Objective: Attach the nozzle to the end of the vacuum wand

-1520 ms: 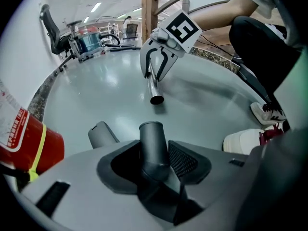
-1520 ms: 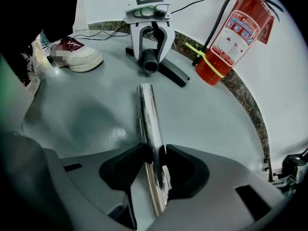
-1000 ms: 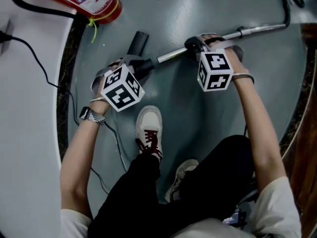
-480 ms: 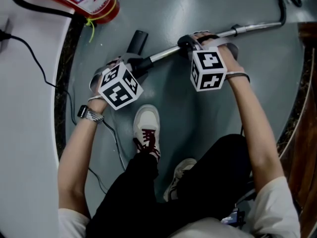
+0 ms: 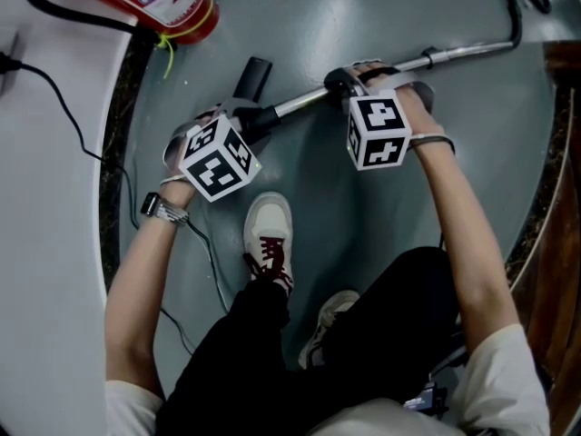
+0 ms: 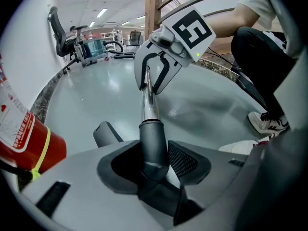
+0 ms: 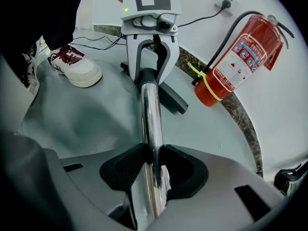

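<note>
Item: vacuum wand (image 5: pixel 300 101), chrome tube, lying slantwise over the grey floor (image 5: pixel 363 25). We hold it in two places. The left tongs (image 6: pixel 154 163) are clamped on its dark end collar (image 6: pixel 153 138), and the right tongs (image 7: pixel 154 162) are clamped on the bare tube further right.
Item: nozzle (image 5: pixel 253 75), black, on the floor just beyond the left tongs, at an angle to the wand.
Change from a second ago: our right tongs and the wand sit slightly further left; left tongs unmoved.

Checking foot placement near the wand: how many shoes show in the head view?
2. The red-laced shoe lies farther out on the floor; the other shoe, nearer the body, is partly hidden by a trouser leg.
</note>
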`<state>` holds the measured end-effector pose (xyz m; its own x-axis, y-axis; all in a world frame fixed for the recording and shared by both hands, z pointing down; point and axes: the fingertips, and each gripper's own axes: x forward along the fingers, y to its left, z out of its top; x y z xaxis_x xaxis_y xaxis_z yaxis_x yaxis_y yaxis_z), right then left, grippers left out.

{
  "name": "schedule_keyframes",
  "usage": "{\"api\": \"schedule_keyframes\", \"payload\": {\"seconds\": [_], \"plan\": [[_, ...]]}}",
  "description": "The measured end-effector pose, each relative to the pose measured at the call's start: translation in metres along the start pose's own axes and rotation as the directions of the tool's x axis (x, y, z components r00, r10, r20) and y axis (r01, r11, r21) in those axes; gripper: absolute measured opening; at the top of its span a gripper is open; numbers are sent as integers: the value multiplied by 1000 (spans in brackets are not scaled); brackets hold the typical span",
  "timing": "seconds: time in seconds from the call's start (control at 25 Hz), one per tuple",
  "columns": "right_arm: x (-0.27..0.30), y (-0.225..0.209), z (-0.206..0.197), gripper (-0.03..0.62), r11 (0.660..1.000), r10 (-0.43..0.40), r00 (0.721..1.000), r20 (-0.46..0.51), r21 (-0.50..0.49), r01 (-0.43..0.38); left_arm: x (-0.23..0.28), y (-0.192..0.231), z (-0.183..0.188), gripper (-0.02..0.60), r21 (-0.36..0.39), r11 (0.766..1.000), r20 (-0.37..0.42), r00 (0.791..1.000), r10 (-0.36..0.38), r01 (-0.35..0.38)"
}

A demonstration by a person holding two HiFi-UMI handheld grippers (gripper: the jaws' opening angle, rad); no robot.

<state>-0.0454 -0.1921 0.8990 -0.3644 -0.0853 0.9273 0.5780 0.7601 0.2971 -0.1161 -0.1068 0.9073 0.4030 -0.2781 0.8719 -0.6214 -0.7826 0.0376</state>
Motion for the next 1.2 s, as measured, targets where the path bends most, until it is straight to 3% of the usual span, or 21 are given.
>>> {"api": "schedule_keyframes", "payload": {"seconds": [0.72,1.2], "plan": [[13,8,2,149,999,-7,1000,-10,-51,7,4,-1,-7,181,30,999,-71,997,-16,18],[16,14,4,148,998,10,1000,-20,-67,-11,6,-5,-5,175,-17,1000,-28,999,-26,26]]}}
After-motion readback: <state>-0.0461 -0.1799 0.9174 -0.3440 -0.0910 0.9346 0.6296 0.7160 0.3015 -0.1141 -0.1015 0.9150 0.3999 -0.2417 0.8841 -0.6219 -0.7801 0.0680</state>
